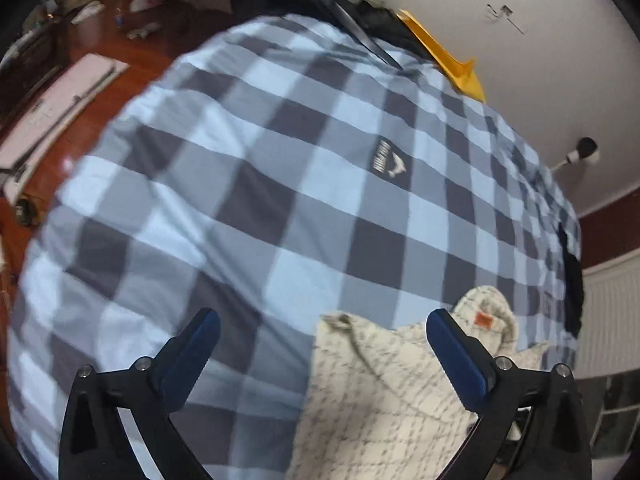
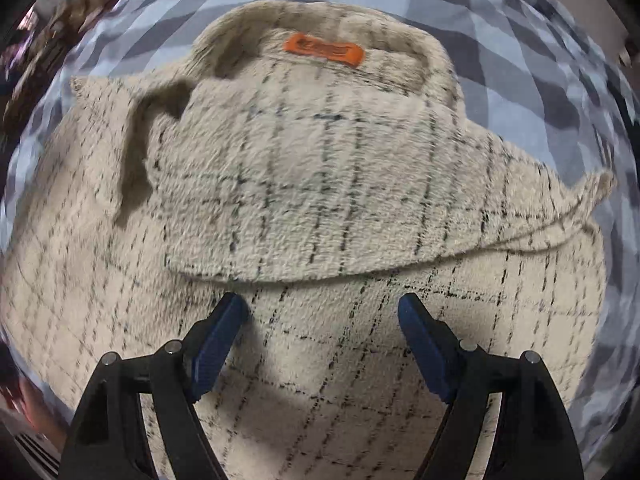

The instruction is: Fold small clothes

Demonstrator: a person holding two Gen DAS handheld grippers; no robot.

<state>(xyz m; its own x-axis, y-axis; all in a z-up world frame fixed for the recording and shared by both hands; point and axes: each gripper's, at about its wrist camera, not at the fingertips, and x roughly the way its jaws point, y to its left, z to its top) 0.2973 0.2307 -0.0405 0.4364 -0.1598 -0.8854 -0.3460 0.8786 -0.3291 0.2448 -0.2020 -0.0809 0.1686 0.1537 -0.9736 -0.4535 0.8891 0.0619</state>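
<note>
A cream fleece garment (image 2: 304, 184) with thin dark check lines and an orange label (image 2: 324, 50) at its collar lies on the blue-grey checked bed cover (image 2: 520, 92). Its upper part is folded down over the body, with a sleeve edge sticking out to the right. My right gripper (image 2: 324, 308) is open just above the garment's lower half, holding nothing. In the left wrist view the same garment (image 1: 380, 392) lies at the lower right. My left gripper (image 1: 322, 320) is open and empty, hovering over the cover beside the garment's left edge.
The checked cover (image 1: 260, 184) fills most of the left wrist view. A red-brown wooden floor (image 1: 132, 52) with a pink board and clutter lies to the far left. A yellow object (image 1: 452, 60) and dark items sit at the bed's far edge by a white wall.
</note>
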